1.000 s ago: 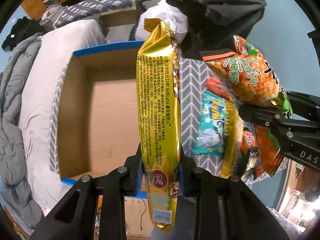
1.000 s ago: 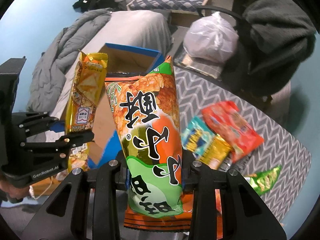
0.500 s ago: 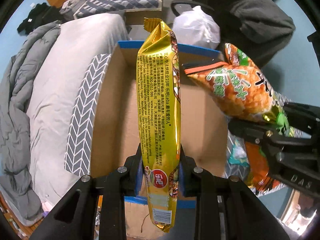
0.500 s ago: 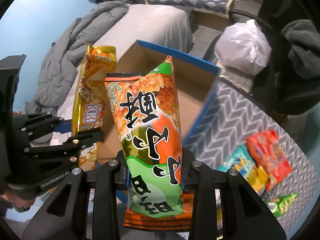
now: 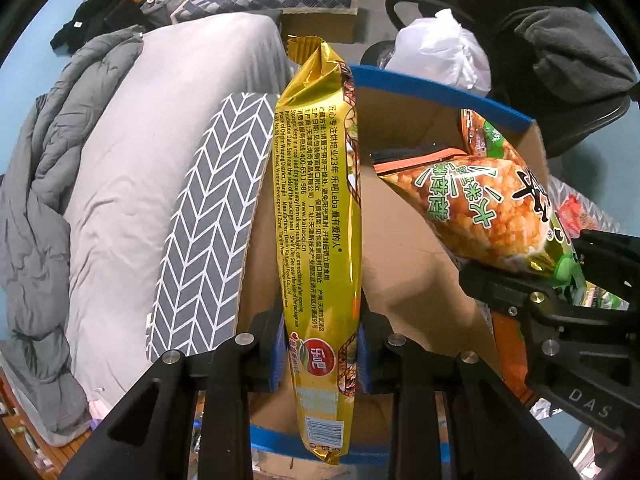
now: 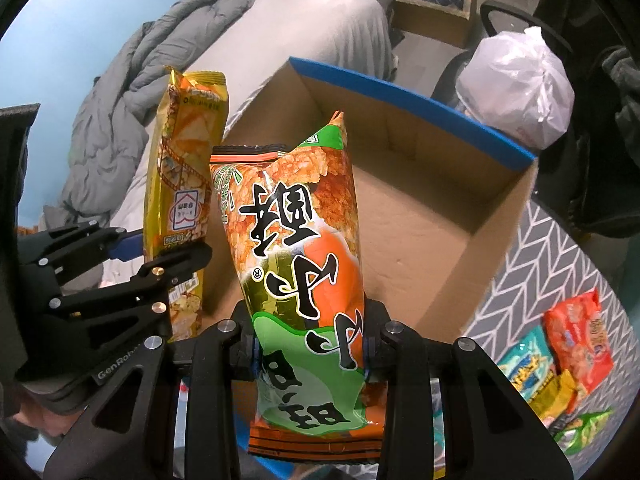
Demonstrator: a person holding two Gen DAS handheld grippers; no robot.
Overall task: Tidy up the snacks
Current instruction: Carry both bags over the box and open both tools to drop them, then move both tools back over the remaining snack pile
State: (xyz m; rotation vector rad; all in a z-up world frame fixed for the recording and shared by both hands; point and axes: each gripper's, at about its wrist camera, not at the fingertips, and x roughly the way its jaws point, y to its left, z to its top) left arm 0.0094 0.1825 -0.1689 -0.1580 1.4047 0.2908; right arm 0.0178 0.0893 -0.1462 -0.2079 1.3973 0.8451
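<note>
Above the open cardboard box (image 6: 404, 216), the left claw (image 5: 320, 344) pinches a slick gold packet (image 5: 320, 208) low down, the right claw (image 6: 310, 354) a crinkly, probably light orange bag (image 6: 296, 248).

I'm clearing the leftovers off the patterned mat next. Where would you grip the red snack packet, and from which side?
The red snack packet lies flat on the patterned mat, so come from straight above and pinch across its narrow width near the middle. Its far end looks free; a teal packet and a yellow packet crowd its near end, so avoid that end.
</note>
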